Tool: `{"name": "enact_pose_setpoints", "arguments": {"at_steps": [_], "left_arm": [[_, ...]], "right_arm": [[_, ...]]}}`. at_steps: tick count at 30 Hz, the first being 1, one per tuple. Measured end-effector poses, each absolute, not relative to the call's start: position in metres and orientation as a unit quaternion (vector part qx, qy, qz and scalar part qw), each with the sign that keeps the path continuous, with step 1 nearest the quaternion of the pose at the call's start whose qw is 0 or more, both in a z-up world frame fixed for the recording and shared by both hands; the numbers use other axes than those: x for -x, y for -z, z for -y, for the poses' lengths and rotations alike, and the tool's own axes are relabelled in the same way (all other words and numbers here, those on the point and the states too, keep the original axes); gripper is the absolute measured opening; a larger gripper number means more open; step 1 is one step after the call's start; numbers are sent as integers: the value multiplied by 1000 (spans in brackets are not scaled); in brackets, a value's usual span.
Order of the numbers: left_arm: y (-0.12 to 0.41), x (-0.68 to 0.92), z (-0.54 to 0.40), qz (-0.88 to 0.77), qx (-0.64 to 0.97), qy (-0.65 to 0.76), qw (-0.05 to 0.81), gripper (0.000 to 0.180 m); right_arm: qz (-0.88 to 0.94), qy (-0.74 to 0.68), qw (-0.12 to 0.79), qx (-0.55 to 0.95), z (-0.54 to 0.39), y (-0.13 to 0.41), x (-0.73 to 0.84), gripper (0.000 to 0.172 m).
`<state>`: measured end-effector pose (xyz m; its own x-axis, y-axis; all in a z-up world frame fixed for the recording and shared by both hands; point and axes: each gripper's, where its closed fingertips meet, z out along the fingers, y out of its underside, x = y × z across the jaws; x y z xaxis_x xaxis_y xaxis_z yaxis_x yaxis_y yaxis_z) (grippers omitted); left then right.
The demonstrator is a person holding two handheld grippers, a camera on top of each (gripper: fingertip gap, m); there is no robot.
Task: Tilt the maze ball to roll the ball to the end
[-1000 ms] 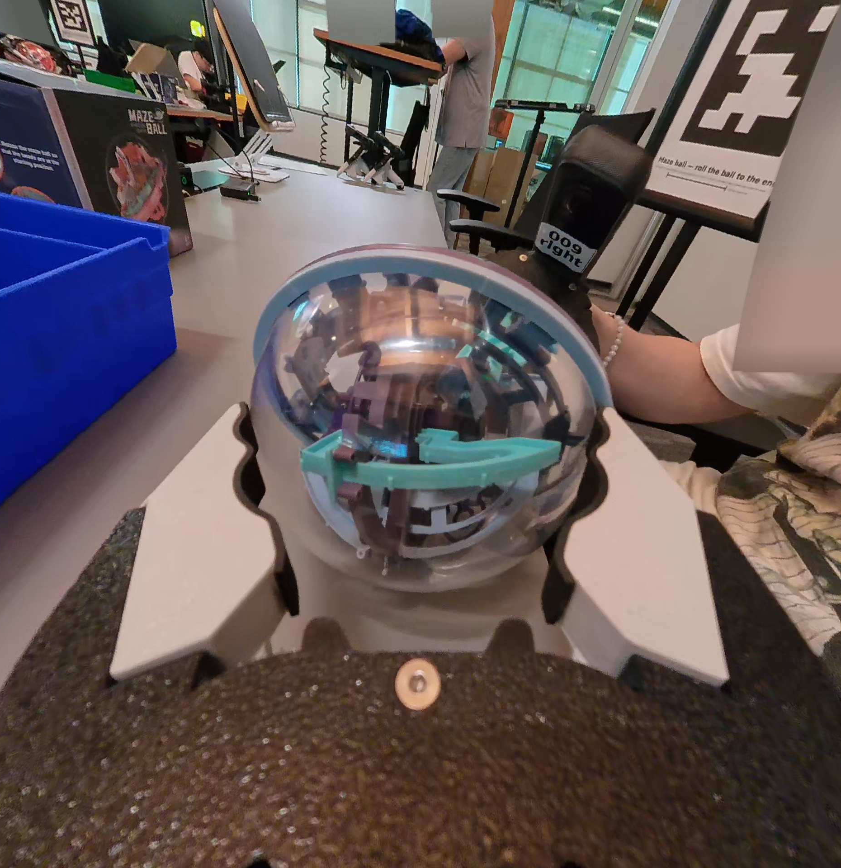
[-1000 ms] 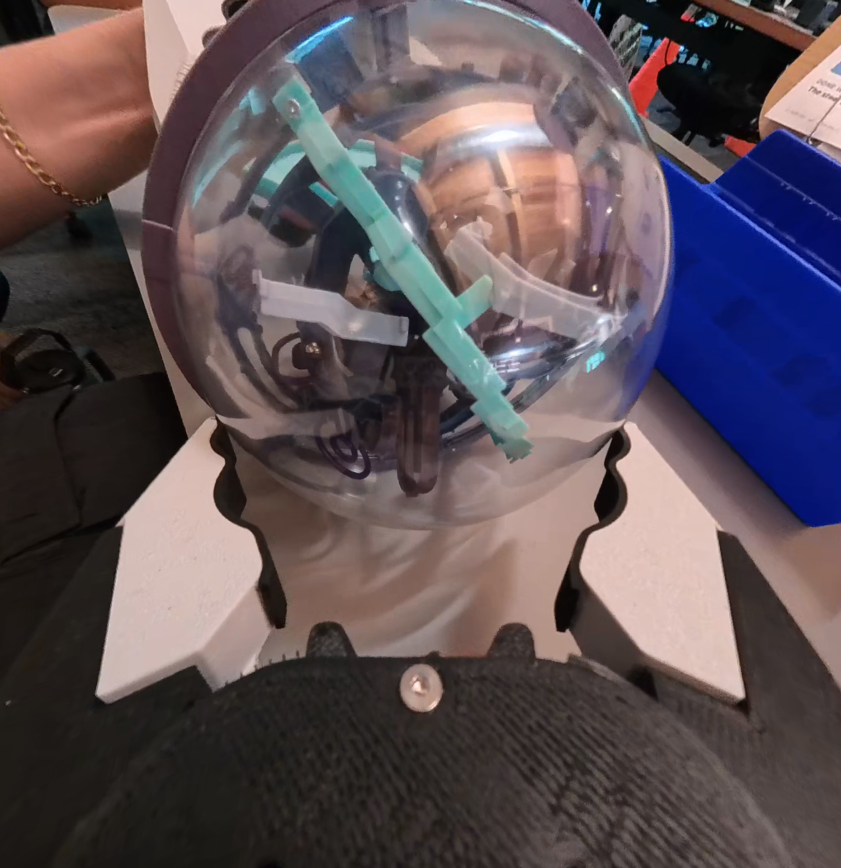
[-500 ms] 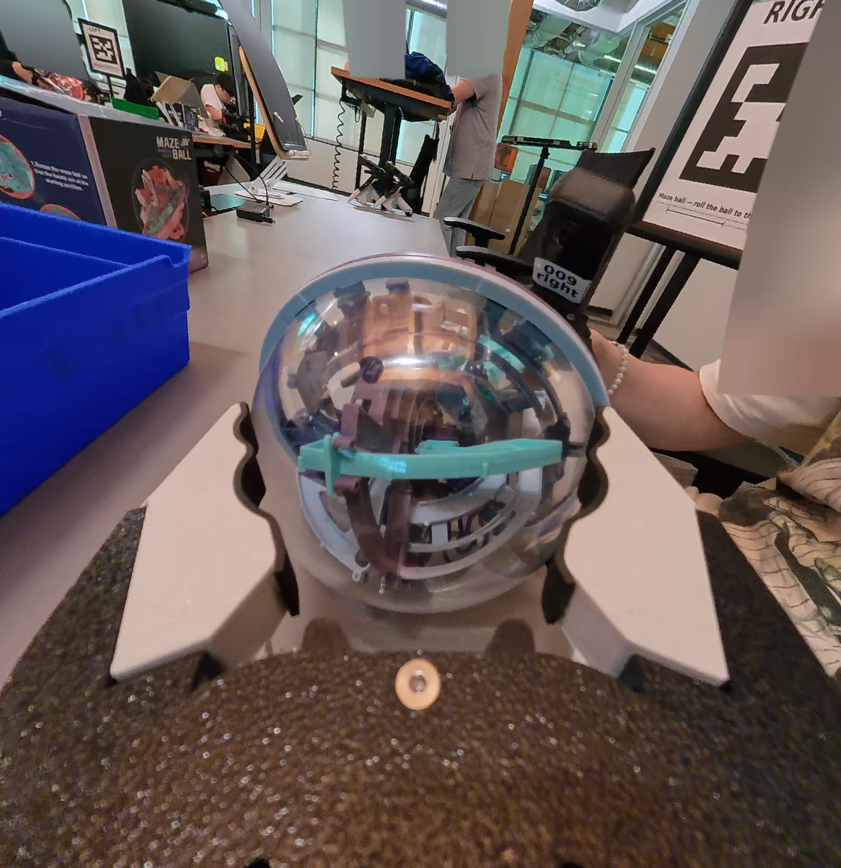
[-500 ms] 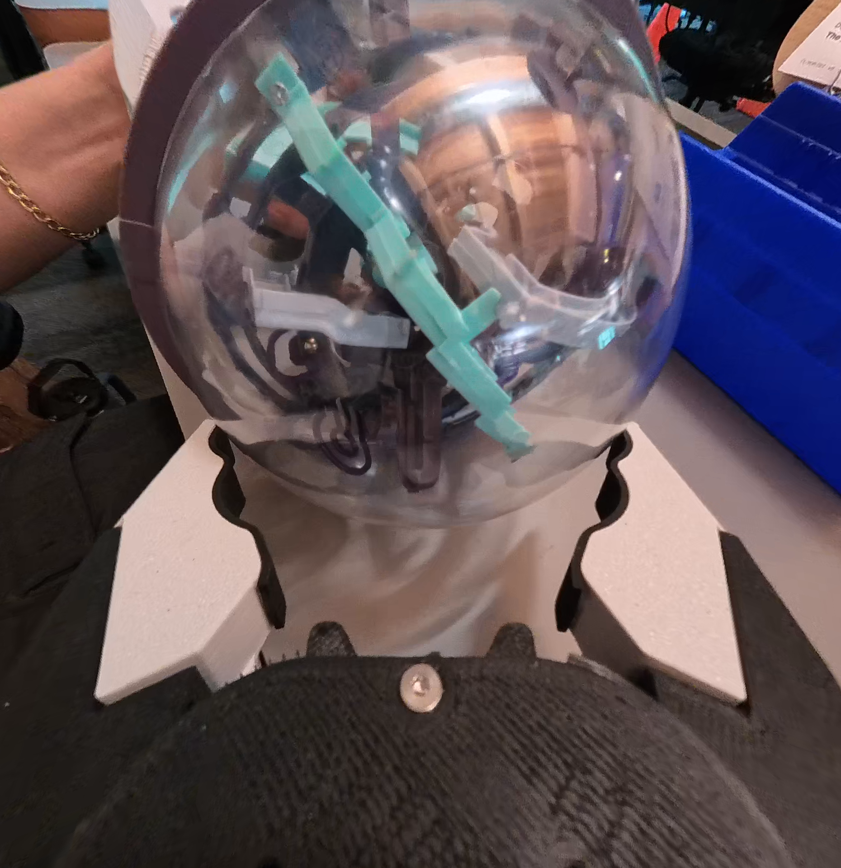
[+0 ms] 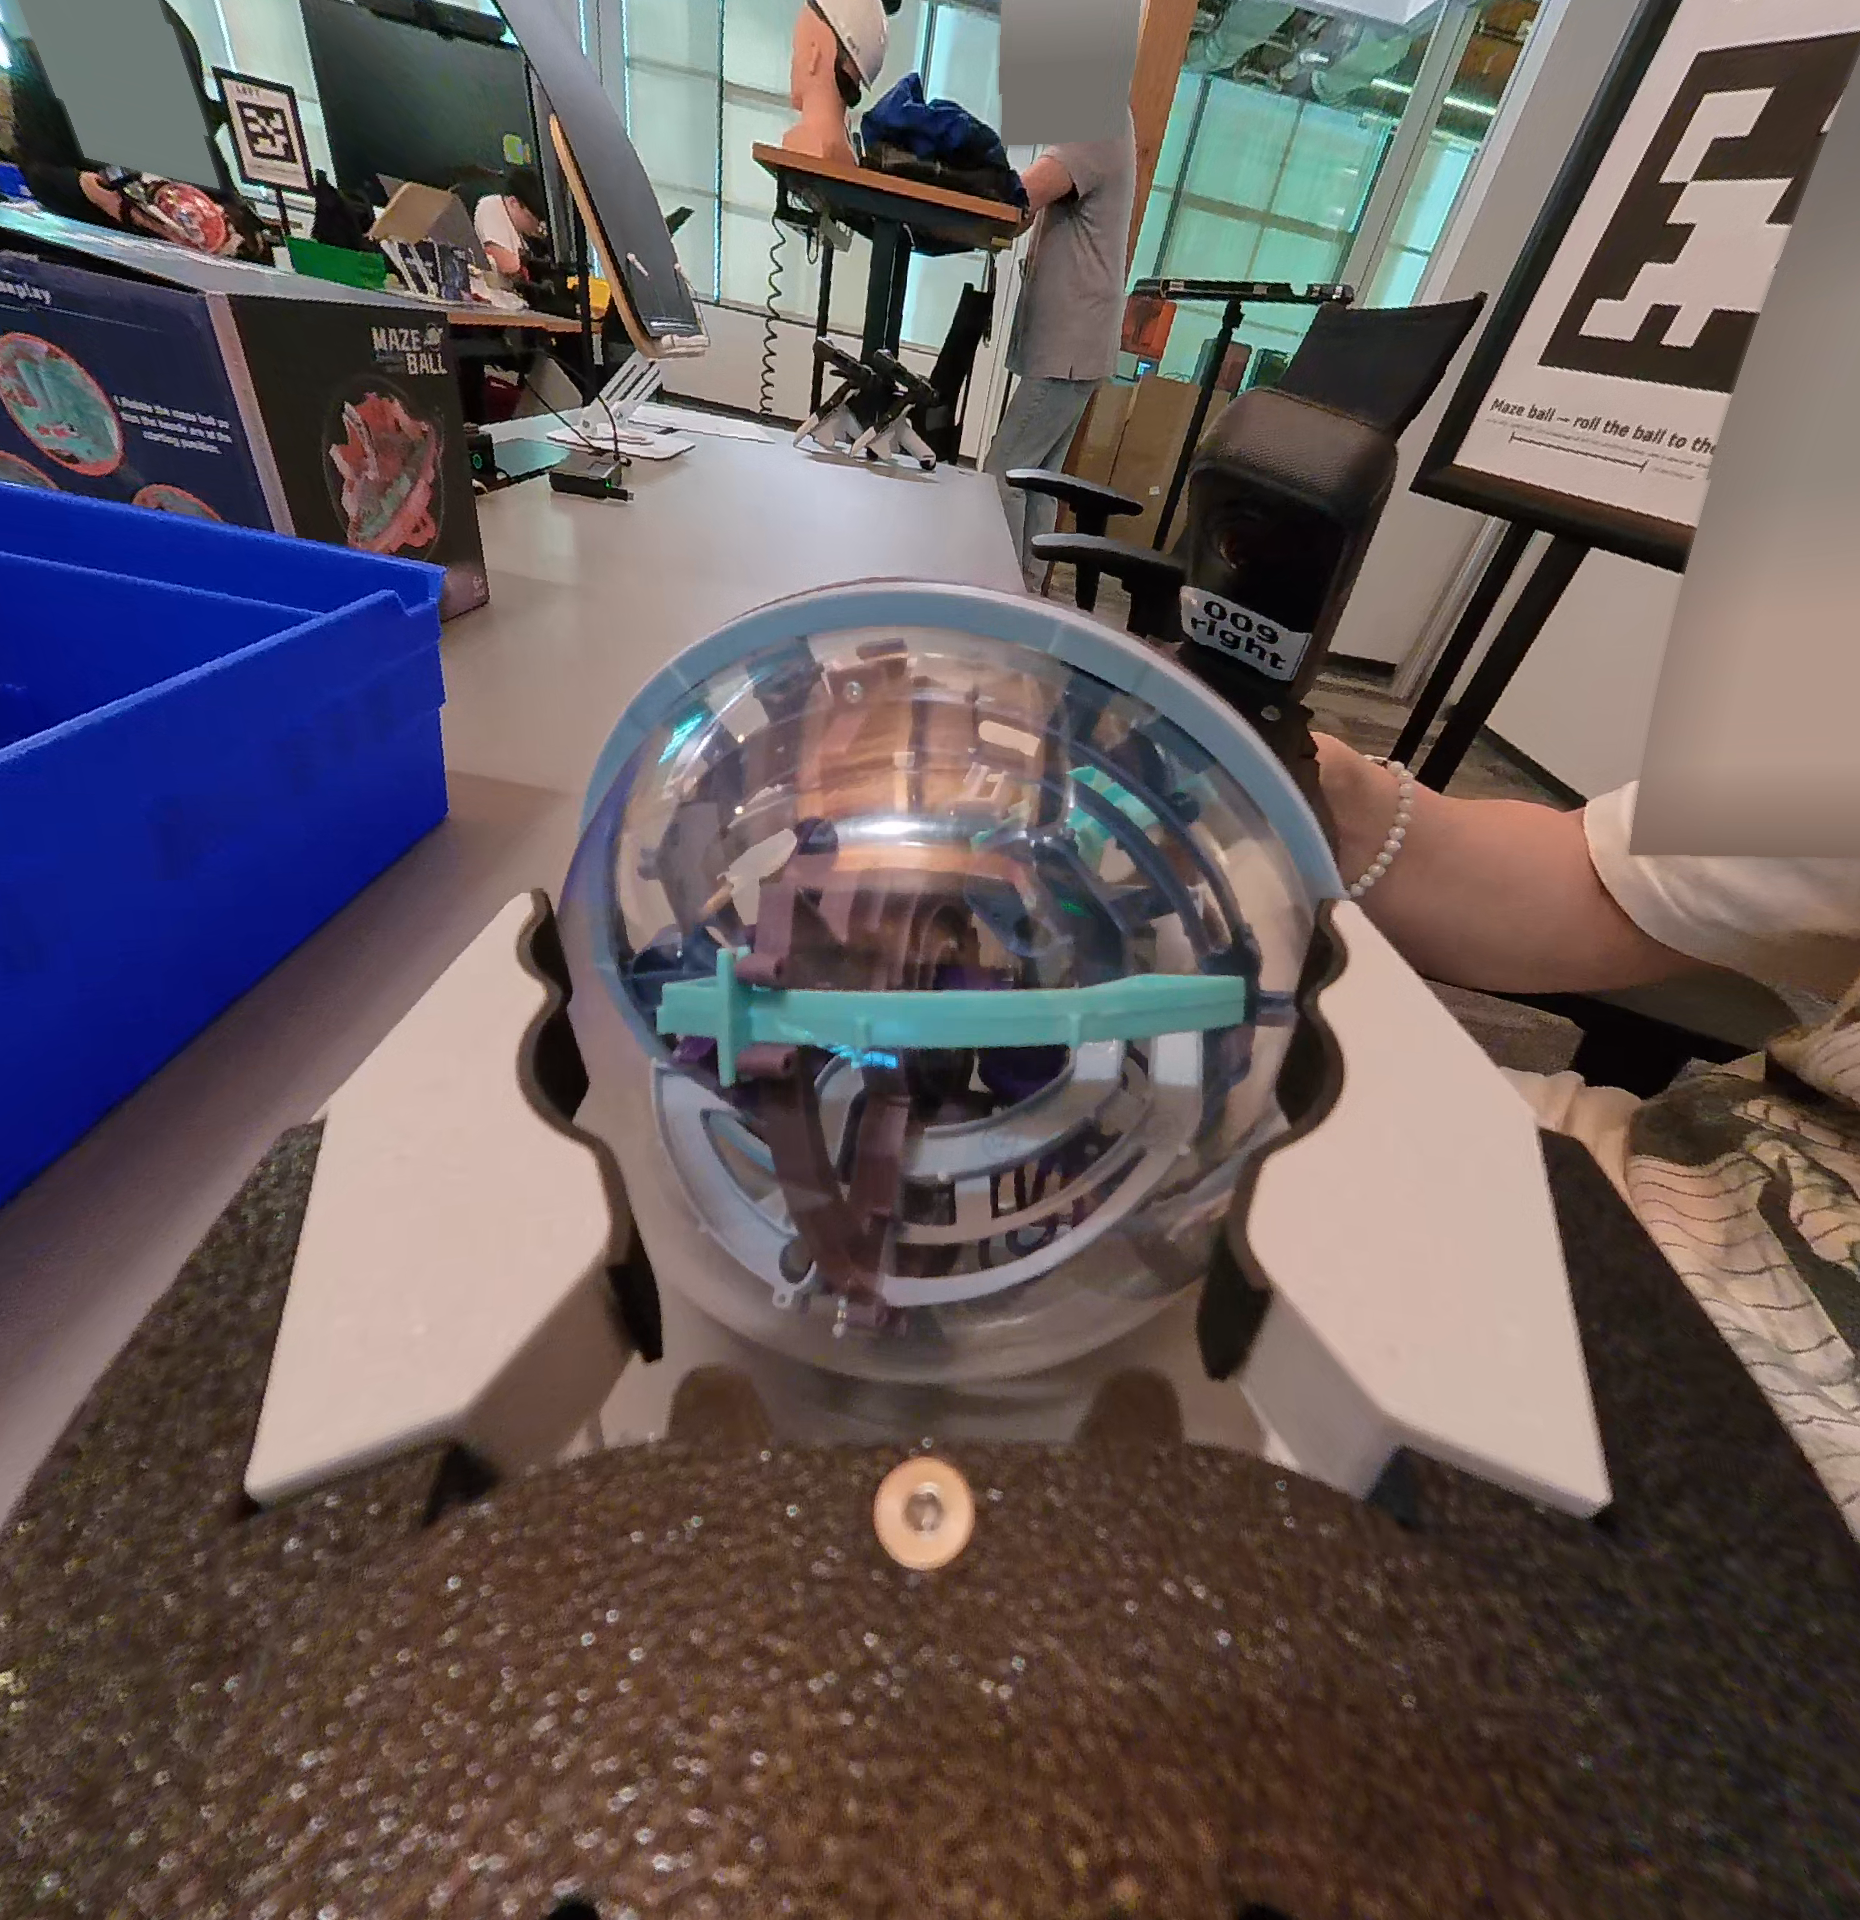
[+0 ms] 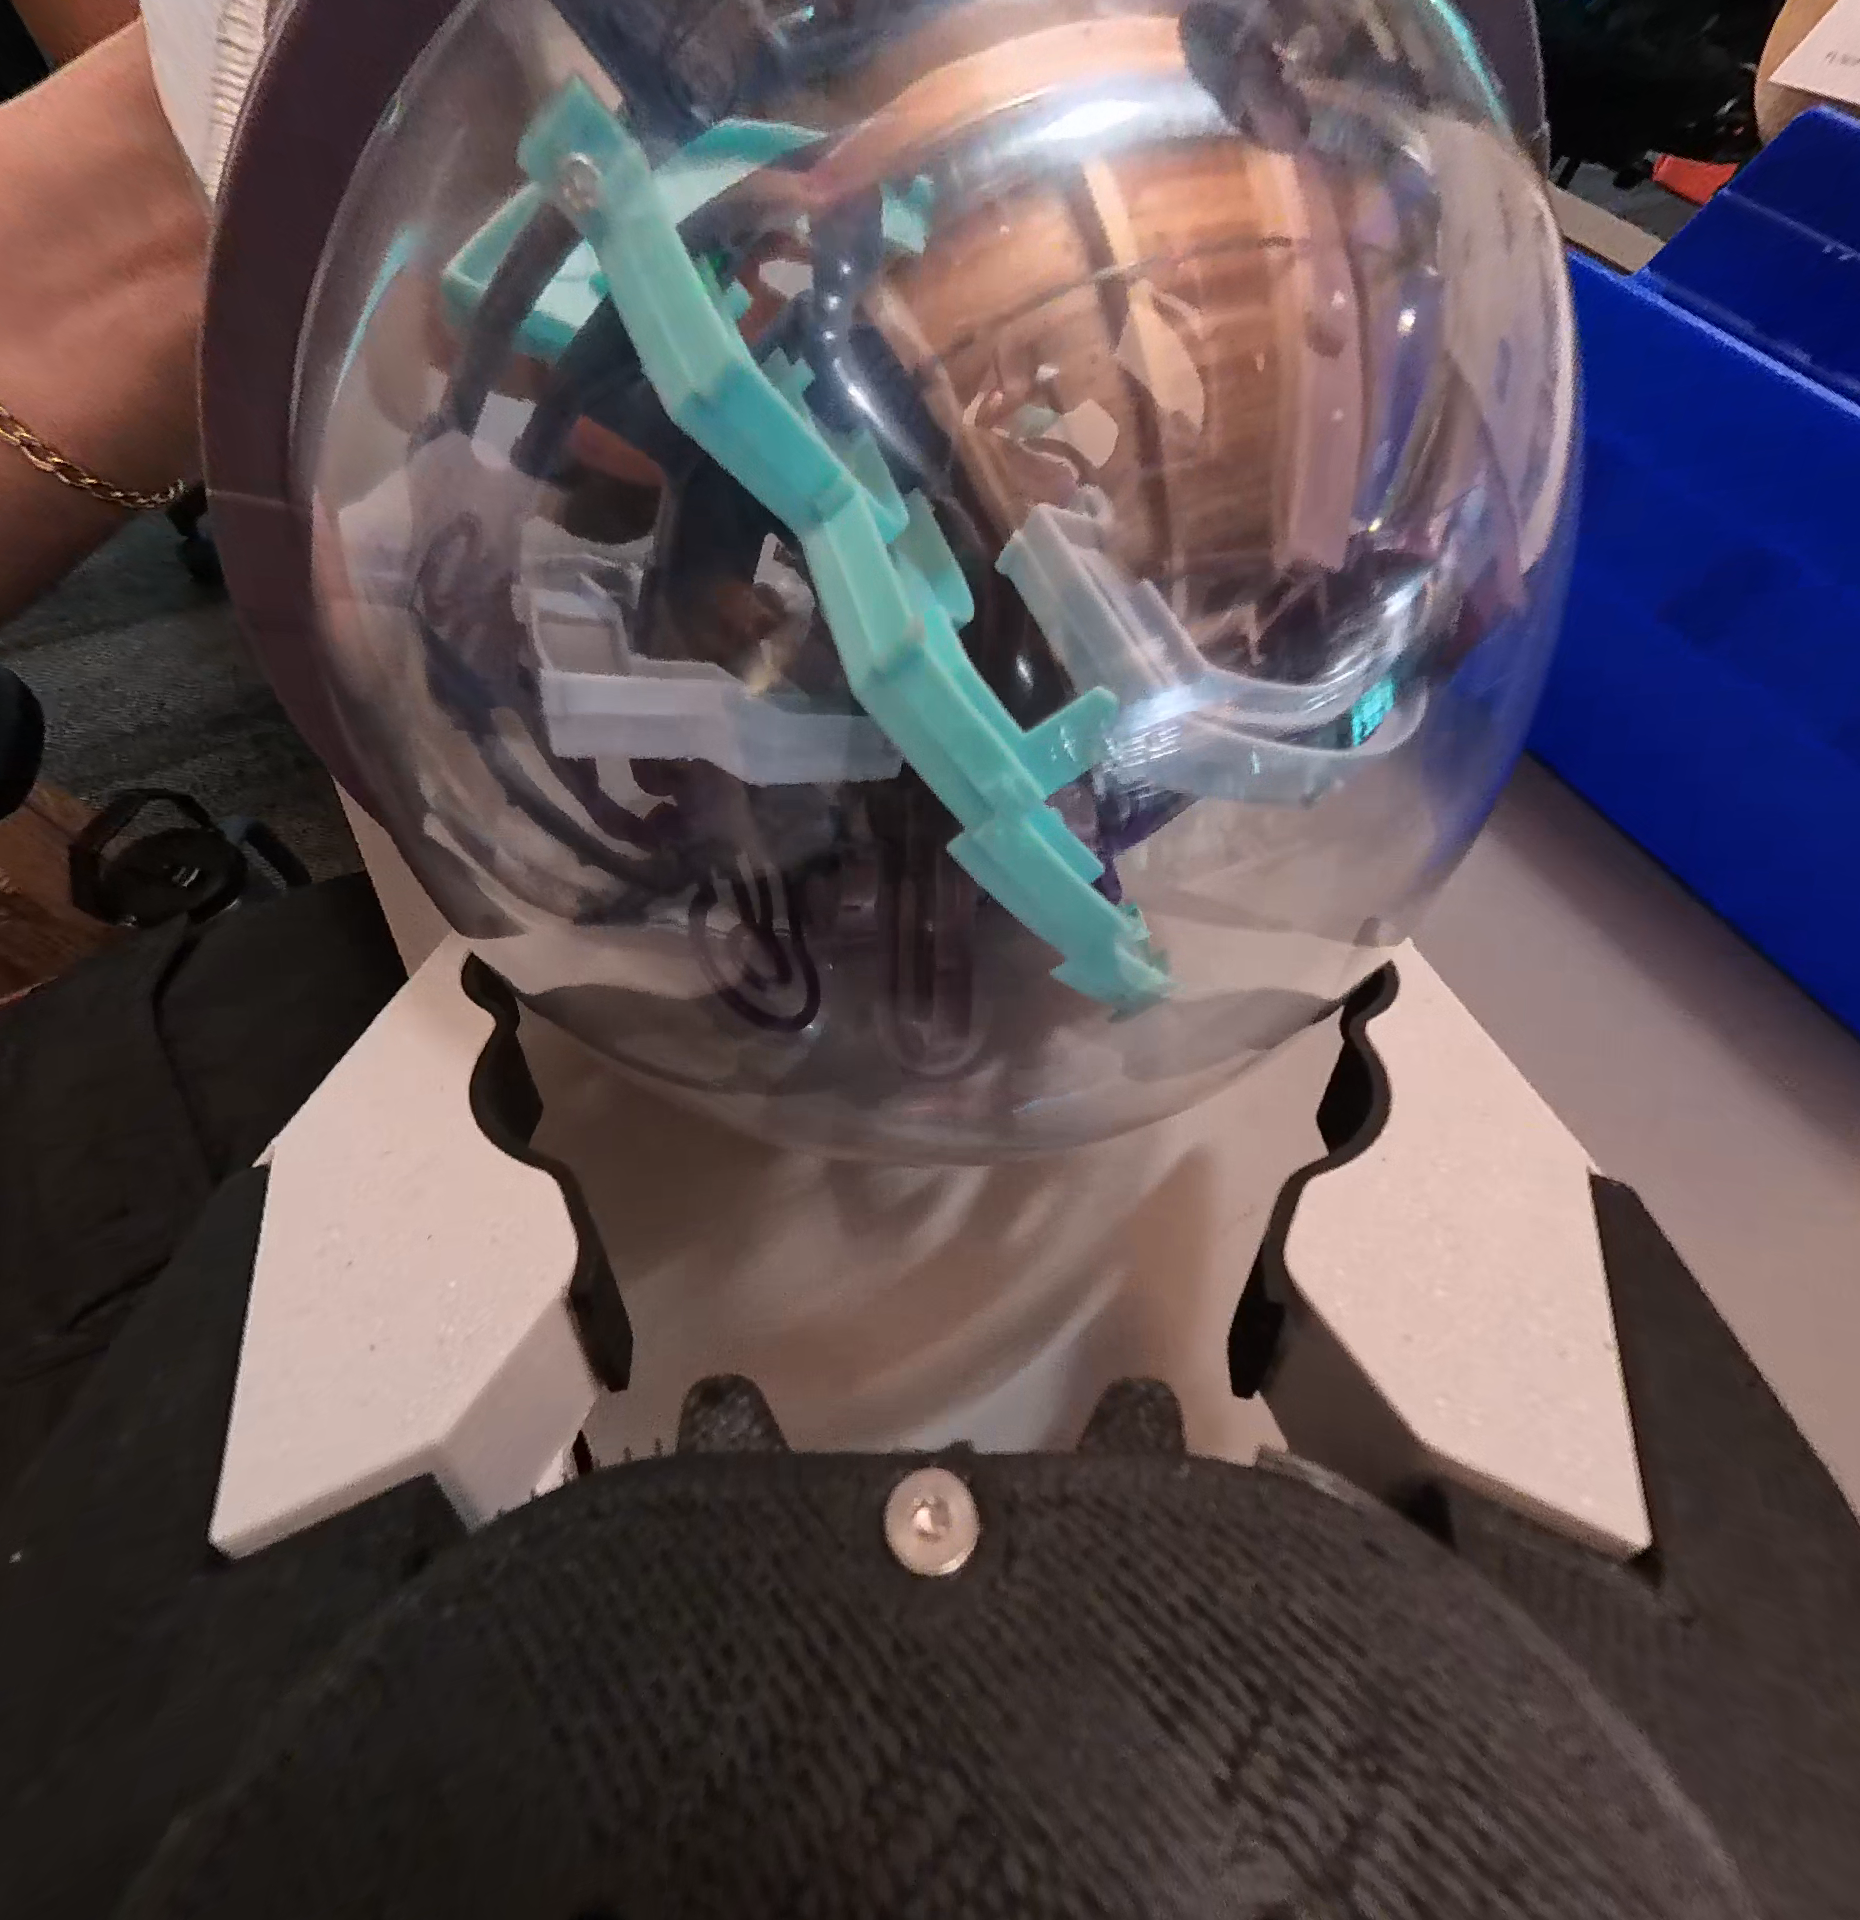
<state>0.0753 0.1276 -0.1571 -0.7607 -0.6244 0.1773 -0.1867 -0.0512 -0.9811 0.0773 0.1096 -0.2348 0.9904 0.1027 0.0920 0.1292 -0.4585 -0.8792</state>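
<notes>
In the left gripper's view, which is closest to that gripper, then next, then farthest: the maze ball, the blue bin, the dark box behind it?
1. maze ball, between its fingers.
2. blue bin, on the left.
3. dark box, behind the bin, far left.

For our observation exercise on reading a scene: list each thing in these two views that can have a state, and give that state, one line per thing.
maze ball: sealed, held off the table between both grippers
left gripper: fingers against the ball's sides
right gripper: fingers cradle the ball's lower part
blue bin: open-topped, on the table
</notes>
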Motion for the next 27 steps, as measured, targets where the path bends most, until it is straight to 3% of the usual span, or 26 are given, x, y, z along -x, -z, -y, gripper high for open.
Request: {"name": "enact_pose_setpoints", "arguments": {"at_steps": [6,16,27], "left_arm": [[158,-75,-129,-668,306,659,162,134],[158,-75,-124,-674,299,655,168,134],[157,-80,-125,-663,320,657,163,134]], "right_arm": [[78,26,520,850,-110,231,-79,152],[184,166,553,796,-110,201,-78,153],[198,187,572,774,-111,194,-77,149]]}}
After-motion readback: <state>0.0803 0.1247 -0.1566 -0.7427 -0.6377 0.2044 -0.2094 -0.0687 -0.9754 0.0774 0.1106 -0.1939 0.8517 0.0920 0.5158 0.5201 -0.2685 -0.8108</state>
